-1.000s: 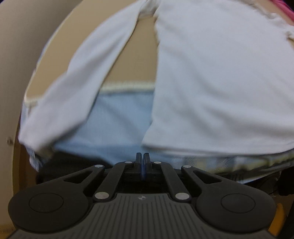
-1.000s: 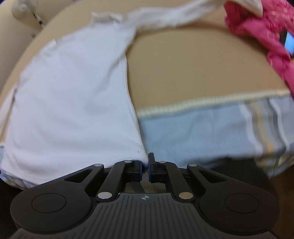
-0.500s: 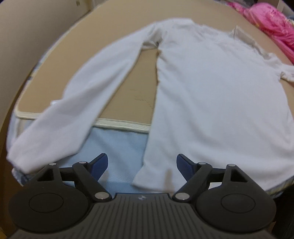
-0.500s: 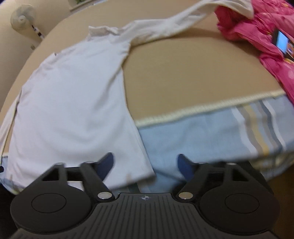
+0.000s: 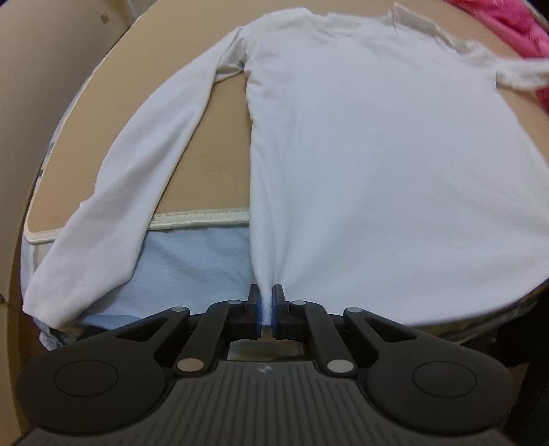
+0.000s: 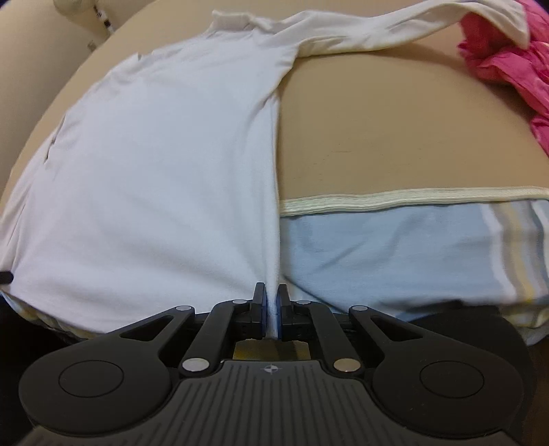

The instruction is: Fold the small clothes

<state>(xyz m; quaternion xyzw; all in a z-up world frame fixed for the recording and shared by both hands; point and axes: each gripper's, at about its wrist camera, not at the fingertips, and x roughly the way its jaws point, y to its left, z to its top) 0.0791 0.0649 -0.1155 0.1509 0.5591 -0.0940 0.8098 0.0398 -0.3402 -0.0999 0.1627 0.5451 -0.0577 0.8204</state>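
A white long-sleeved shirt [image 5: 377, 154] lies flat, front down the bed, on a tan mat [image 5: 219, 147]. My left gripper [image 5: 266, 302] is at the shirt's near left hem corner, its jaws closing tight with a bunch of white cloth pinched between the blue pads. The left sleeve [image 5: 137, 178] trails down over the mat's edge. In the right wrist view the same shirt [image 6: 154, 171] fills the left half. My right gripper [image 6: 271, 305] is closing on the near right hem corner, cloth squeezed between its pads. The right sleeve [image 6: 394, 27] stretches away to the far right.
A heap of pink clothes [image 6: 507, 68] sits at the far right, under the sleeve's cuff, and shows as pink clothes [image 5: 507, 24] in the left view. A cream-edged mat border [image 6: 411, 199] runs across, with a pale blue striped sheet [image 6: 377, 247] hanging below it.
Both grippers were shut and empty, then stood wide open over the hem half a second ago. Now each is pinched on a hem corner of the shirt. The left view has risen.
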